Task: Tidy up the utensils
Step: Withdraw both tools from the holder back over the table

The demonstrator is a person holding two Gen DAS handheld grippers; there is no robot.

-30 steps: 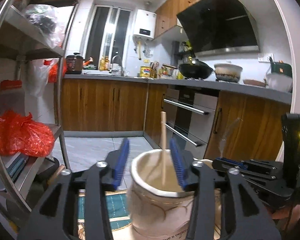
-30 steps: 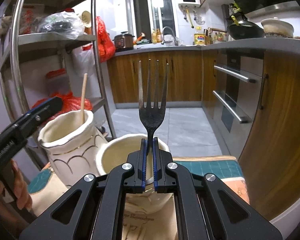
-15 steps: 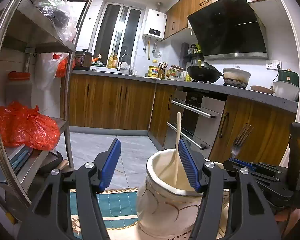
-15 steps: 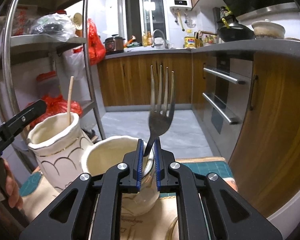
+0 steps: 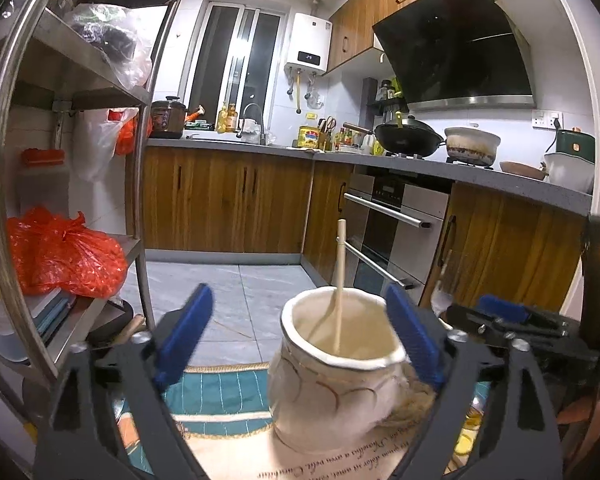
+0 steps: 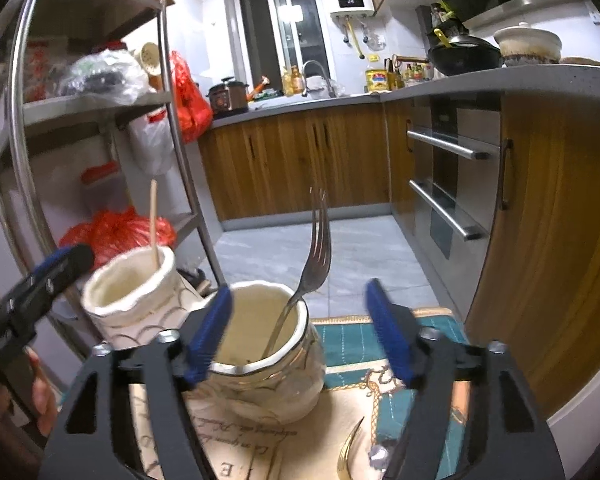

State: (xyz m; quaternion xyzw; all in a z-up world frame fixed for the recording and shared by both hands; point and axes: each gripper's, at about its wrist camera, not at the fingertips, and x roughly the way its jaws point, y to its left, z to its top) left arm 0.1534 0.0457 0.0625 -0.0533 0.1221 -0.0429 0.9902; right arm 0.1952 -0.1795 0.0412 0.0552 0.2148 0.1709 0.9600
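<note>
Opening jaws, left wrist view: left gripper (image 5: 300, 338) spreading wide, blue pads clear of everything, nothing grasped.
Left jar: cream ceramic jar (image 5: 336, 380) sits on the patterned mat (image 5: 220, 396), between the fingers but untouched.
Wooden stick: wooden chopstick (image 5: 340, 280) stands in that jar, leaning on its inner wall.
Far right: right gripper (image 5: 512, 320) seen side-on.
Right wrist view, jaws: right gripper (image 6: 300, 330) opening, released, pads off the fork.
Fork: metal fork (image 6: 312, 256) rests tines-up in second jar (image 6: 260, 364), tilted against the rim.
Left side: first jar (image 6: 136, 296) just beside, left gripper (image 6: 32, 292) next to it.
Mat front: gold curved utensil (image 6: 350, 454), partly cut off.
</note>
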